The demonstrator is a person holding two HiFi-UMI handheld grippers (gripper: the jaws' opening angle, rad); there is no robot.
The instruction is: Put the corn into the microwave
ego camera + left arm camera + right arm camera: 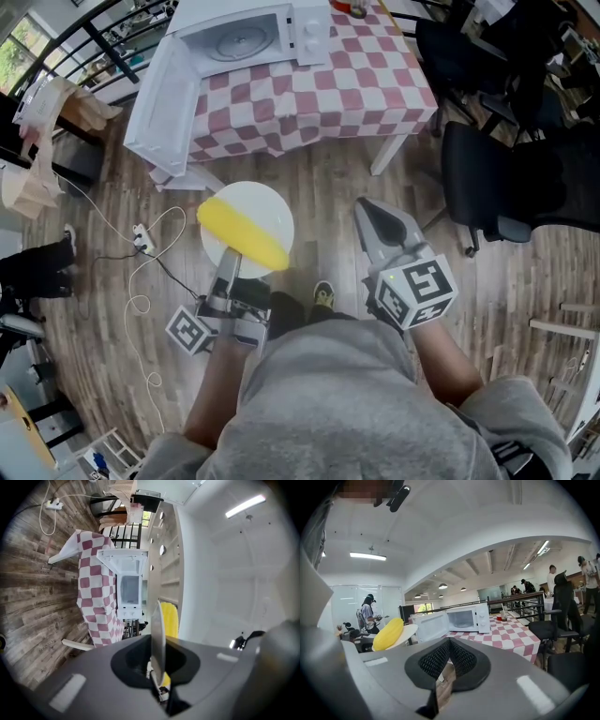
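Carrying plate (pixel 266 204): left gripper (pixel 231 262) clamped tight on its near rim.
Corn (pixel 242 234): lying across the plate's near edge, well short of the microwave (pixel 246 37).
Right gripper (pixel 373 216): jaws together, empty.
Microwave: door open, at the table's (pixel 366 84) left corner; I'd keep the plate level going in.

- There was one corn (pixel 242 232)
- There was one plate (pixel 272 208)
- There was one microwave (pixel 253 33)
- There was one checked bench (pixel 375 84)
- There was one power strip (pixel 141 240)
- There were two grippers: left gripper (pixel 230 264), right gripper (pixel 371 212)
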